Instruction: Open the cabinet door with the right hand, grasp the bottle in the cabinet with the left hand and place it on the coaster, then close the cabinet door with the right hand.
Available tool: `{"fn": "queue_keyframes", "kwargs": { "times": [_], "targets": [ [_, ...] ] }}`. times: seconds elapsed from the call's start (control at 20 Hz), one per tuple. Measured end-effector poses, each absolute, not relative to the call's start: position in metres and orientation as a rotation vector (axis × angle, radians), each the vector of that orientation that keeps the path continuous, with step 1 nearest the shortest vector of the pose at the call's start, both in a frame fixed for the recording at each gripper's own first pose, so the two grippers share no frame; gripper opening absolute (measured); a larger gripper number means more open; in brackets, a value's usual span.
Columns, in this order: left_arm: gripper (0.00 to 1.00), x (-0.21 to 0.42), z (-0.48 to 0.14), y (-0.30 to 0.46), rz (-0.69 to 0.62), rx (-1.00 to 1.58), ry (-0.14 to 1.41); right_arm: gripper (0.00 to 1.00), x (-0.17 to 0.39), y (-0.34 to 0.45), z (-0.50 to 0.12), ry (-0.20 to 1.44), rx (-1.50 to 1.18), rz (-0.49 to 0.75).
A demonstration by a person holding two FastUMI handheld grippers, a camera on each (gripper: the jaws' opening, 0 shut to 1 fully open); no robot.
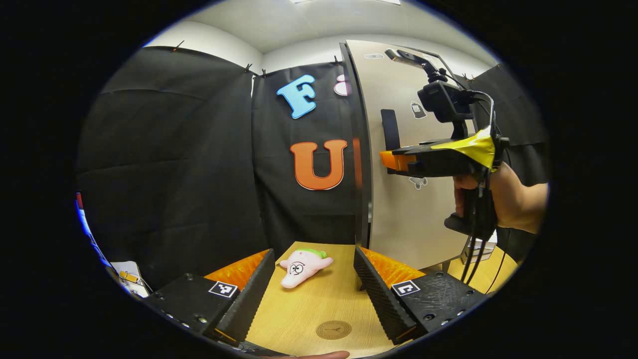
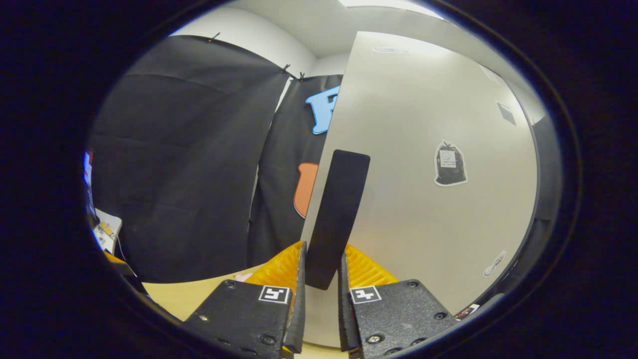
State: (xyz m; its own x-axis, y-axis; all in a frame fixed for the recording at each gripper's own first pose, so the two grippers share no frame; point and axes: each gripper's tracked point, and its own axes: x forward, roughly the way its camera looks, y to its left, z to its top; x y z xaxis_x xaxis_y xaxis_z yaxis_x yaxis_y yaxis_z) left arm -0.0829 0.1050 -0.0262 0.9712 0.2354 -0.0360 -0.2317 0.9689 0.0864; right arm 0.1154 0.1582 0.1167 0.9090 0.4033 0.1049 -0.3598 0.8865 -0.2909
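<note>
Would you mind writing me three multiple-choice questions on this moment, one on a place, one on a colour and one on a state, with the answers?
1. Where does the round coaster lie in the left gripper view?
A. on the wooden table, between the left hand-held gripper's fingers
B. on top of the cabinet
C. under the plush toy

2. What colour is the plush toy's body?
A. blue
B. pink
C. black

3. What is the right hand-held gripper doing?
A. hanging open, away from the cabinet
B. holding a bottle
C. closed around the dark handle of the cabinet door

Answers: 1 A, the coaster sits on bare wood near the bottom of the view. 2 B, it is pink with a green patch. 3 C, the right gripper view shows the handle squeezed between both fingers.
</note>
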Motion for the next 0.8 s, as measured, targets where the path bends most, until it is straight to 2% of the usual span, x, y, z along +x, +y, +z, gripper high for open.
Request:
{"fn": "queue_keyframes", "kwargs": {
  "times": [0.55,0.8],
  "targets": [
    [0.96,-0.075,-0.048,0.093,0.132,0.059,0.088,0.21,0.078,0.155,0.114,-0.065,-0.184,0.483],
    [0.96,-0.077,-0.065,0.092,0.097,0.059,0.136,0.20,0.074,0.154,0.115,-0.046,-0.174,0.492]
  ]
}}
